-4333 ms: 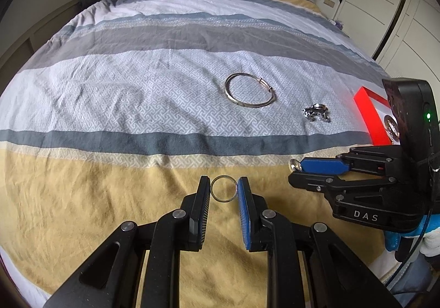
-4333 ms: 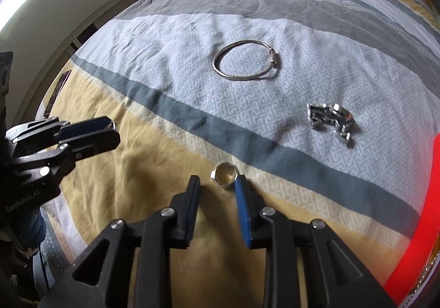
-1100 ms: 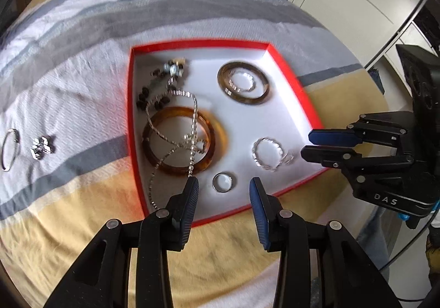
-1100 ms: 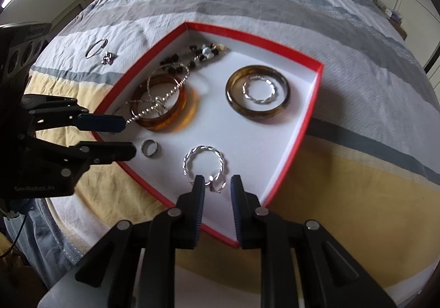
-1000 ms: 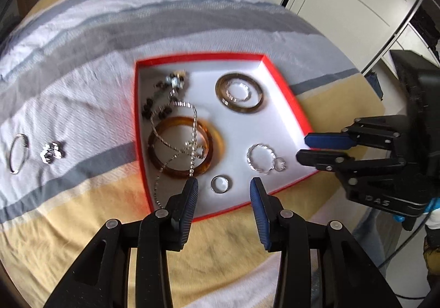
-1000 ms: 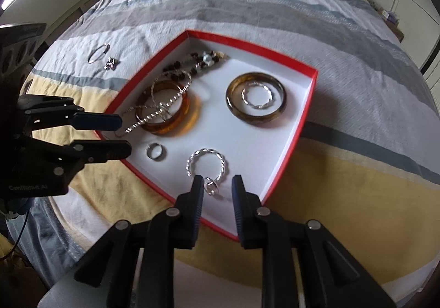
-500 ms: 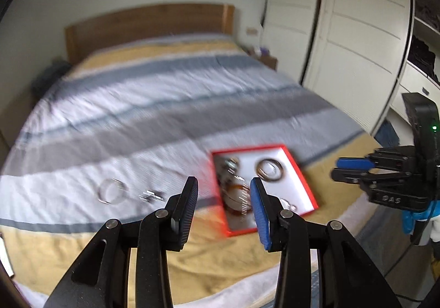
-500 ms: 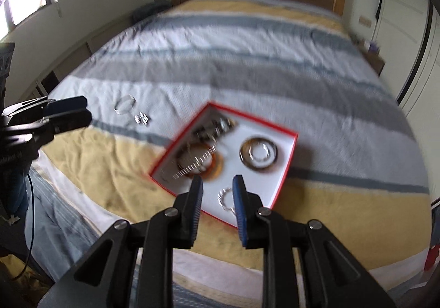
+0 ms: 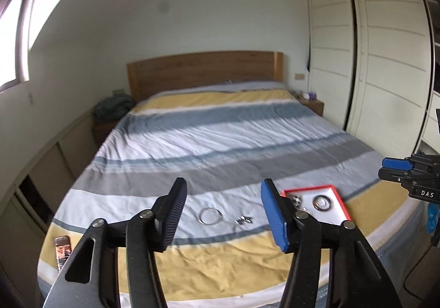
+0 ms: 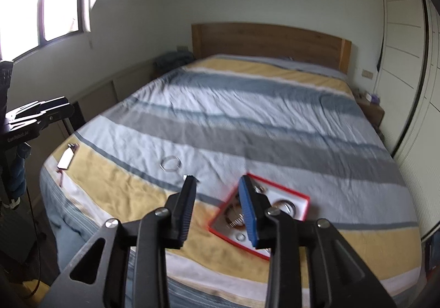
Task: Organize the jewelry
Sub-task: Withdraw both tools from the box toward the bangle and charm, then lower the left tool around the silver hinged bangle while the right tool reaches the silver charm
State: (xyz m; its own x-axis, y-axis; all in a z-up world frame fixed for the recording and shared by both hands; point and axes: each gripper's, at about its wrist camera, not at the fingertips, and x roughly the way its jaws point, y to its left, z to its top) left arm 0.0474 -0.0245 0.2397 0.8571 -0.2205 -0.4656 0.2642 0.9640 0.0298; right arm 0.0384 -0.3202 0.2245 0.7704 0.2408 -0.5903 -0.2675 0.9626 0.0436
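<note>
Red tray [image 9: 344, 205] with white inside sits on the bedspread [image 9: 233, 143] near the foot edge, just right of the left gripper's [image 9: 223, 211] blue pad in left view; in right view the tray [image 10: 302, 199] is partly behind the right gripper's [image 10: 217, 209] blue pad, its near corner showing between the jaws. Bangles and rings inside, blurred, count unclear. Loose on the bedspread outside the tray: a silver bangle [image 9: 211, 216] and a small chain clump [image 9: 244, 220], both seen between the left jaws, well below them on the bed; in right view the bangle [image 10: 170, 163] is up-left of the jaws. Left jaws have just been opening, stand wide, nothing between them. Right jaws also just been opening, a moderate gap, empty too. Both grippers are up in the air over the foot of the bed, clear of everything. Each shows at the other view's edge. Bedspread striped yellow, white, grey, blue, a bit wrinkled. Small dark card-like item [image 9: 62, 249] at the left front corner of the bed. Wooden headboard [image 9: 205, 73] at the far end, dark cloth heap [image 9: 112, 108] on a stand left of it, nightstand [image 9: 312, 104] right of it. White wardrobe doors [image 9: 379, 60] right side, window [image 10: 41, 0] left, plain white wall [image 9: 192, 5].
</note>
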